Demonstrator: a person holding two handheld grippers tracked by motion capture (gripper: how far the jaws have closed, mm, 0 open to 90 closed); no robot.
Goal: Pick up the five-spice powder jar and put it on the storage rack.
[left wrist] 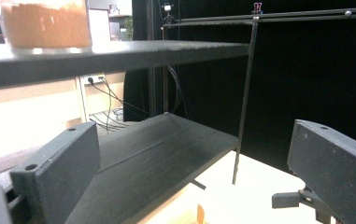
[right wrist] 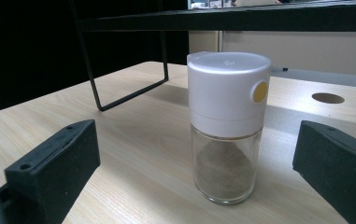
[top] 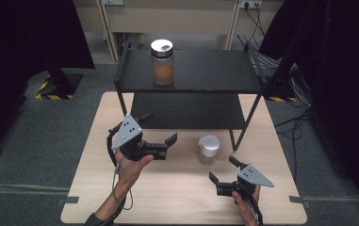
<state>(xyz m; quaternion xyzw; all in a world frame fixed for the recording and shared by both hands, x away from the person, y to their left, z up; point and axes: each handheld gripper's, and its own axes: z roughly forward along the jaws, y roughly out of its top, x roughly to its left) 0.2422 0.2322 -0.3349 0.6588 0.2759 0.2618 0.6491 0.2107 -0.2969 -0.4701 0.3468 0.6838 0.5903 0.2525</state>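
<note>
right gripper (top: 223, 170) spread, aimed at white-capped shaker (top: 208, 149) (upright on table (top: 167, 197)) | left gripper (top: 160, 135) spread, empty, facing black shelf rack (top: 215, 70)

From my left claw's camera the jar (left wrist: 45, 23) on the shelf is cut off above its orange fill by the top edge, while the shaker (left wrist: 202, 213) is only a blurred sliver at the bottom edge.

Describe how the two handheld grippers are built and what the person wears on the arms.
Both the left gripper and the right gripper are black, with blocky black jaws and a grey three-cornered plate dotted with small holes on top. A black cable trails from each. A dark sleeve edge shows at the left forearm.
</note>
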